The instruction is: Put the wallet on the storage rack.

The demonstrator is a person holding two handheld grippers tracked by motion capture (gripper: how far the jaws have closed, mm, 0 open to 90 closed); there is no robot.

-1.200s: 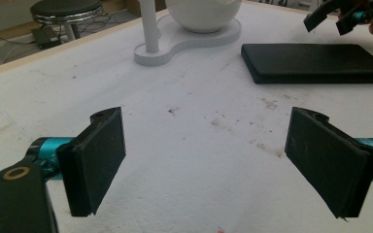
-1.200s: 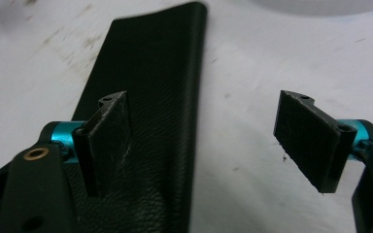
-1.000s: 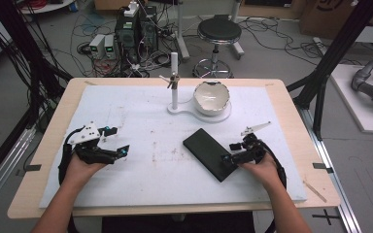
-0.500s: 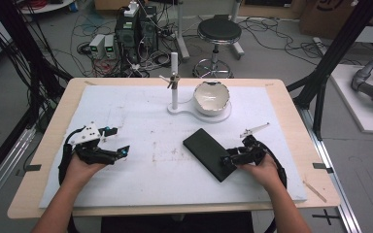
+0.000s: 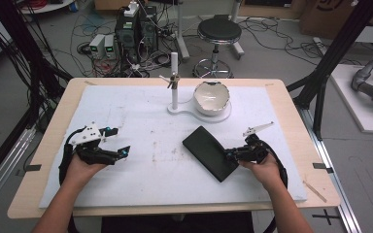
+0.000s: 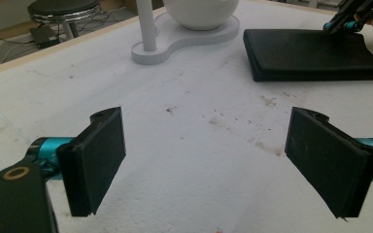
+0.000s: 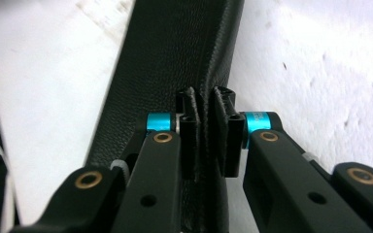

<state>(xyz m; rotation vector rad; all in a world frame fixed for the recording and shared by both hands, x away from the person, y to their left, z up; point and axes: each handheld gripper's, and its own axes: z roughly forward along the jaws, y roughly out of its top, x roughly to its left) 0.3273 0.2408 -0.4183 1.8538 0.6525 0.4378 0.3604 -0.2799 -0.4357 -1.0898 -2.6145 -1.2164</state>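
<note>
My flat black leather case [image 5: 210, 153] lies right of centre on the white-covered table [image 5: 141, 116], long axis running upper left to lower right. My right tool [image 5: 234, 155] has just closed, clamped on its lower-right edge; the right gripper view shows leather pinched between the pads. My left tool [image 5: 119, 141] stands apart, empty. I can't see into the white bowl [image 5: 211, 96].

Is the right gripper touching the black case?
Touching. In the right gripper view, the right gripper, whose jaws have just been closing, pinches the edge of the black case between its pads.
</note>
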